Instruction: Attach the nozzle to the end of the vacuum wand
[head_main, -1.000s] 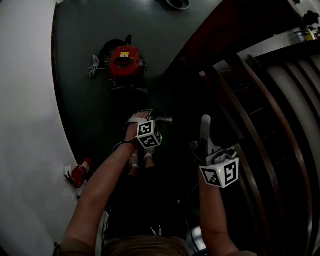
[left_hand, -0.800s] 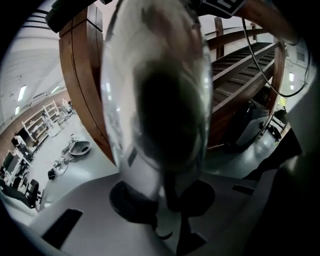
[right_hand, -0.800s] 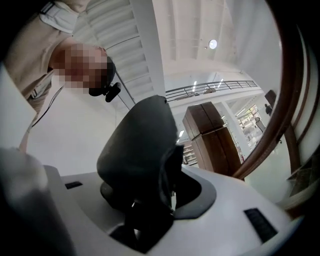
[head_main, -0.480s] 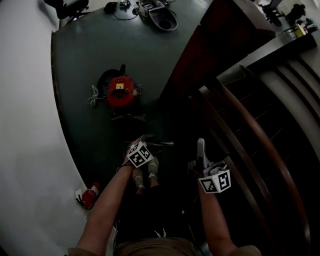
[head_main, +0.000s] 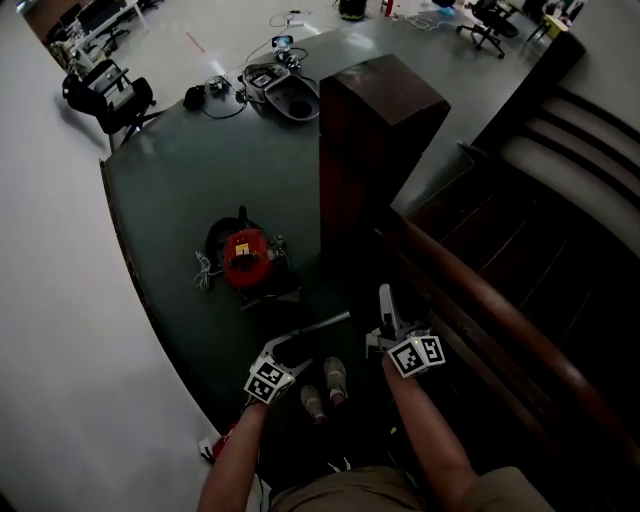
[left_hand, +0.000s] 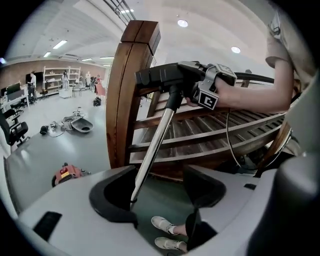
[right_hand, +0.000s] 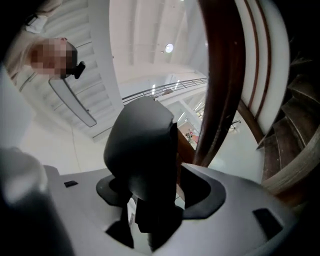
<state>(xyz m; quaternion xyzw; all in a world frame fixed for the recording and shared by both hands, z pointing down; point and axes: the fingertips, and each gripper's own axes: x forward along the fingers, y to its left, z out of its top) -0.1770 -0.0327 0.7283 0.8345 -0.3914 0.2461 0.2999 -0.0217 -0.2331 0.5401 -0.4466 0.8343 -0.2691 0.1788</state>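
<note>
The silver vacuum wand (left_hand: 157, 140) slants up from my left gripper (left_hand: 160, 192) to the black nozzle (left_hand: 162, 76), which sits on its top end. My left gripper's jaws have just been opening and stand wide. The wand's lower end lies loose beside the left pad. In the head view the wand (head_main: 315, 328) runs from the left gripper (head_main: 283, 352) toward the nozzle (head_main: 385, 308) at my right gripper (head_main: 387, 335). The right gripper (right_hand: 155, 190) has also just been opening. The nozzle (right_hand: 142, 145) stands between its jaws with a gap at the right pad.
A red vacuum cleaner (head_main: 247, 258) sits on the dark floor ahead. A tall wooden newel post (head_main: 375, 110) and curved handrail (head_main: 500, 310) of a staircase stand close on the right. The person's shoes (head_main: 325, 385) are below the grippers. Office chairs (head_main: 105, 95) stand far back.
The head view has swung up to show more of the room. The left gripper has let go of the wand and risen. The right gripper with the nozzle moved toward the wand's end.
</note>
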